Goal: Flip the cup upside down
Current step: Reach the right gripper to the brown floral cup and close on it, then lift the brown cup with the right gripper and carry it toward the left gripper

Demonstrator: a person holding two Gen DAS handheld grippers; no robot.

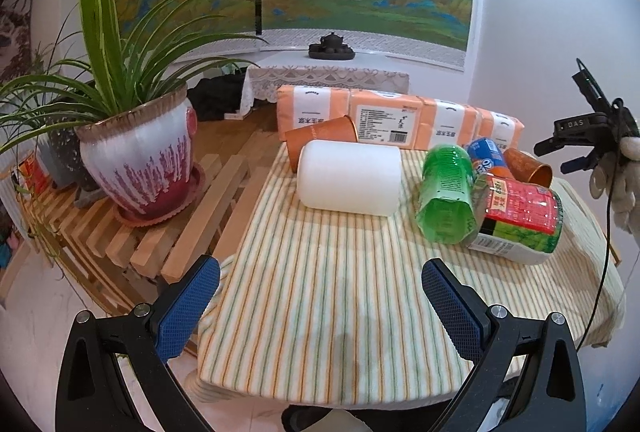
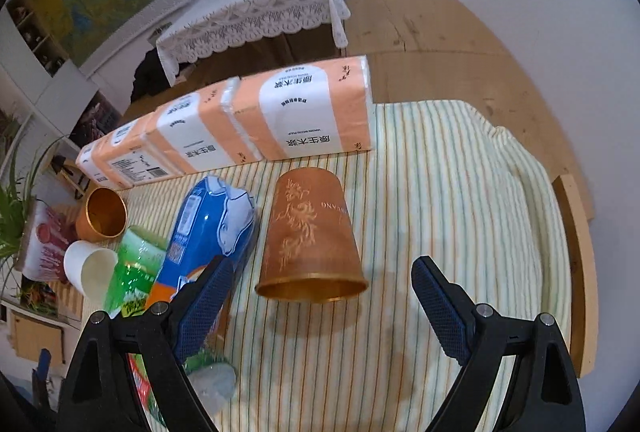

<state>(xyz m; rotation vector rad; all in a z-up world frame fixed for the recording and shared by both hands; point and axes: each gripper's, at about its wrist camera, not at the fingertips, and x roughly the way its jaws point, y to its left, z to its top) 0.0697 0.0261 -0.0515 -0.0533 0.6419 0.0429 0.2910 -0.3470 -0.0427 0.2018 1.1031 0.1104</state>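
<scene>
Copper-brown and printed with a pale leafy pattern, the cup (image 2: 310,236) lies on its side on the striped cloth (image 2: 460,192) of the worktop, its gold-lined mouth turned toward the right gripper (image 2: 322,306). This cup is the landmark for everything else. Just to its left lies a blue packet (image 2: 208,220), very close to the wall of the cup; behind it stands a row of orange tissue packs (image 2: 248,120); further left are a green bottle (image 2: 138,264), a white cup (image 2: 90,270) and a second copper cup (image 2: 102,214), both also on their sides.

The right gripper hangs in front of the cup mouth with its fingers spread wide and nothing between them. The left gripper (image 1: 320,304) is also spread and empty, well apart from the cup, over a bare part of the cloth.

The step in hand seems to be the approach. To do it well, I would bring the blue pads to both sides of the cup wall near the middle, not at the rim, which may slip or bend. The left finger should pass between the cup and the blue packet without pushing it. After the pinch, lift a little, turn the wrist until the mouth looks down, and set it flat on the cloth.
</scene>
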